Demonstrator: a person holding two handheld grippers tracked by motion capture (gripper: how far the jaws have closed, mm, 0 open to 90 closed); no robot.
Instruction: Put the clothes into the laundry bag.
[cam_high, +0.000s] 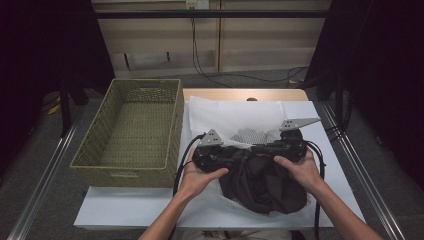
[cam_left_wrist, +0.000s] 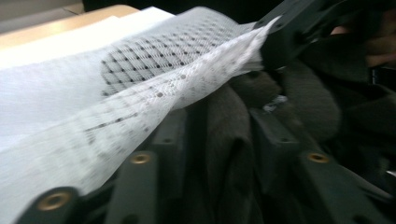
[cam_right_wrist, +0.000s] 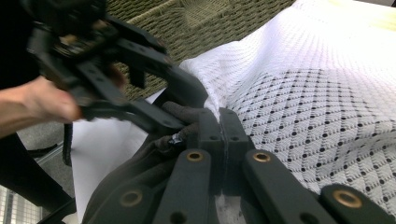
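A dark brown garment (cam_high: 260, 182) lies bunched on the white sheet (cam_high: 225, 112) near the table's front. Part of it sits under a white dotted mesh bag (cam_high: 250, 134). My two grippers meet tip to tip over the garment's far edge. The left gripper (cam_high: 240, 154) has a thick fold of the dark garment (cam_left_wrist: 224, 140) squeezed between its jaws, and the mesh bag (cam_left_wrist: 177, 60) drapes over one of them. The right gripper (cam_right_wrist: 219, 116) is shut on the edge of the mesh bag (cam_right_wrist: 317, 107) and holds it lifted. The left gripper (cam_right_wrist: 191, 109) sits right beside it.
A woven olive basket (cam_high: 135, 125) stands at the left, against the sheet's edge, with nothing in it. The wooden table edge (cam_high: 245, 94) shows at the back. Black cables trail from both grippers. Dark curtains flank the table.
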